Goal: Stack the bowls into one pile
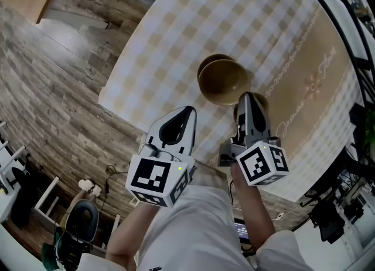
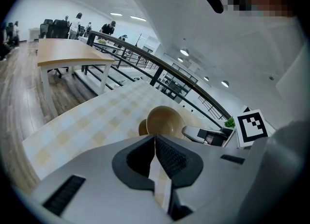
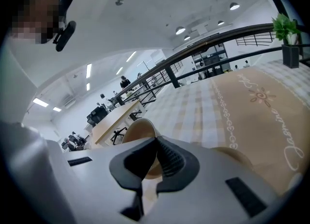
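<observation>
The right tool (image 1: pixel 246 97) (image 3: pixel 156 140) has its jaws drawn together until the tips meet. They appear to pinch the near rim of the tilted bowl (image 1: pixel 222 82) (image 3: pixel 138 130), which lies at 12 o'clock from the tool's tip. In the right gripper view, the bowl's rim runs down to the point where the two pads meet, and its tan inside shows through the hollow below them.

The left tool (image 1: pixel 186 110) (image 2: pixel 154 136) sits at 9 o'clock from the right one, just beside it and over the near edge of the surface (image 1: pixel 193 23). Its jaws are closed tip to tip with nothing between them, and only the pale cloth shows through the slit below the pads.

The tilted bowl is smooth and tan with a round rim, and its opening is tipped back toward the person. Its far side leans on a second bowl (image 1: pixel 210 60) (image 2: pixel 142 128) of the same colour. That bowl peeks out at 11 o'clock behind it in the head view and at 9 o'clock beside it in the left gripper view. A third bowl (image 1: pixel 262 107) (image 3: pixel 240 157) lies under the right tool at its 3 o'clock side and is mostly covered by the tool's body.

All three bowls rest on a cream-and-white checked cloth, near its tan border band.
</observation>
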